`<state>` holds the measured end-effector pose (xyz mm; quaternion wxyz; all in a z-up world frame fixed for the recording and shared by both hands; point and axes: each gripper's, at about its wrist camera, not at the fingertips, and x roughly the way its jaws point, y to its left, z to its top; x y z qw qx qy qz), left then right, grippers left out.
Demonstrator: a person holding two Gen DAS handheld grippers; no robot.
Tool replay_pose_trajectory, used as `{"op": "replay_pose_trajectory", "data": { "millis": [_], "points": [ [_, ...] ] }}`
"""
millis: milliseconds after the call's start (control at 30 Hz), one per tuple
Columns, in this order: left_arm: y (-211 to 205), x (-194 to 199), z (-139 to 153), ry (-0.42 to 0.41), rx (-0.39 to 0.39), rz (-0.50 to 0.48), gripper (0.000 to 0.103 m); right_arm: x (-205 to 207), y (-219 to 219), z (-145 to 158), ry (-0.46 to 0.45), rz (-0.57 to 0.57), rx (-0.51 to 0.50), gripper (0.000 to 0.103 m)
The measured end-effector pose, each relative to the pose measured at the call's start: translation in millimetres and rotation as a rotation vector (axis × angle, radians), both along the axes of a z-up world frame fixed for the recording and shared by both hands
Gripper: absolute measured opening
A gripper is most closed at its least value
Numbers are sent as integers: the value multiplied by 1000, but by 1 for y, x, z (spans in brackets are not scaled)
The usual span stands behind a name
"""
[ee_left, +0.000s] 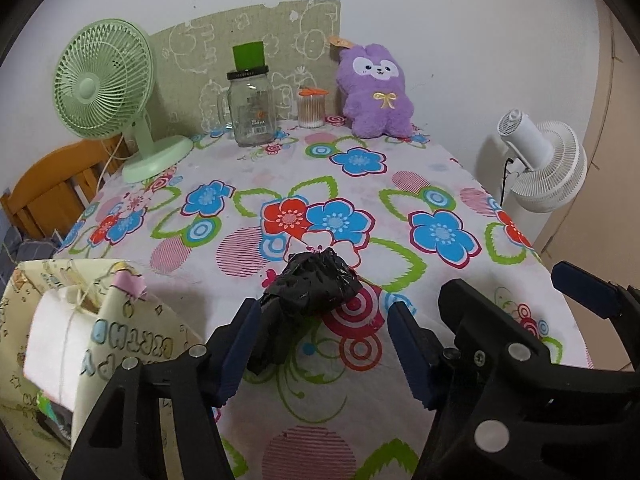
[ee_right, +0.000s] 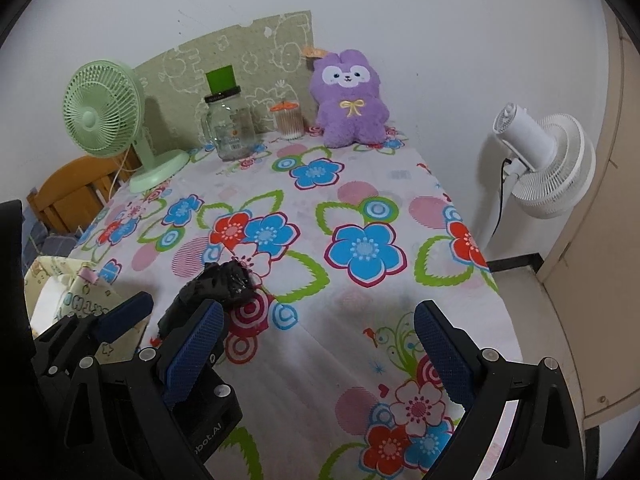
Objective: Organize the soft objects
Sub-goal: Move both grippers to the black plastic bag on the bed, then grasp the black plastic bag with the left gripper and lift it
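Observation:
A crumpled black plastic bag (ee_left: 308, 292) lies on the flowered tablecloth (ee_left: 400, 184) near the front. My left gripper (ee_left: 320, 340) is open, its fingers on either side of the bag's near end, its left pad (ee_left: 240, 352) touching or nearly touching it. My right gripper (ee_right: 320, 348) is open and empty, to the right of the bag (ee_right: 220, 286), and its fingers also show in the left wrist view (ee_left: 520, 320). A purple plush rabbit (ee_left: 376, 92) sits upright at the table's far edge against the wall, and it shows in the right wrist view too (ee_right: 350, 100).
A cream printed fabric box (ee_left: 80, 340) holding white folded material stands at the front left. At the back stand a green desk fan (ee_left: 108, 92), a glass jar (ee_left: 252, 112) and a cotton-swab pot (ee_left: 311, 108). A white floor fan (ee_right: 540, 160) stands right of the table; a wooden chair (ee_left: 52, 184) left.

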<state>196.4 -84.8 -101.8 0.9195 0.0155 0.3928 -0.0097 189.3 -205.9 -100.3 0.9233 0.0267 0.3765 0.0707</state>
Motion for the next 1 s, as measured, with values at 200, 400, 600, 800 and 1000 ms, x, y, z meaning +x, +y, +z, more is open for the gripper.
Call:
{"op": "replay_pose_trajectory", "data": {
  "millis": [200,400,600,800,1000],
  "points": [
    [5,12,-11,20,3,33,68,11,4,-10,23,-6,-10,98],
    [11,21,-22,38,8,60,68,23,9,-20,47,-7,-23,98],
    [16,30,-35,68,-3,79,68,33,14,-31,72,-2,-40,98],
    [17,34,-41,87,15,105,53,38,15,-37,83,4,-51,98],
    [18,33,-41,101,-31,85,32,37,11,-37,79,2,-23,98]
  ]
}}
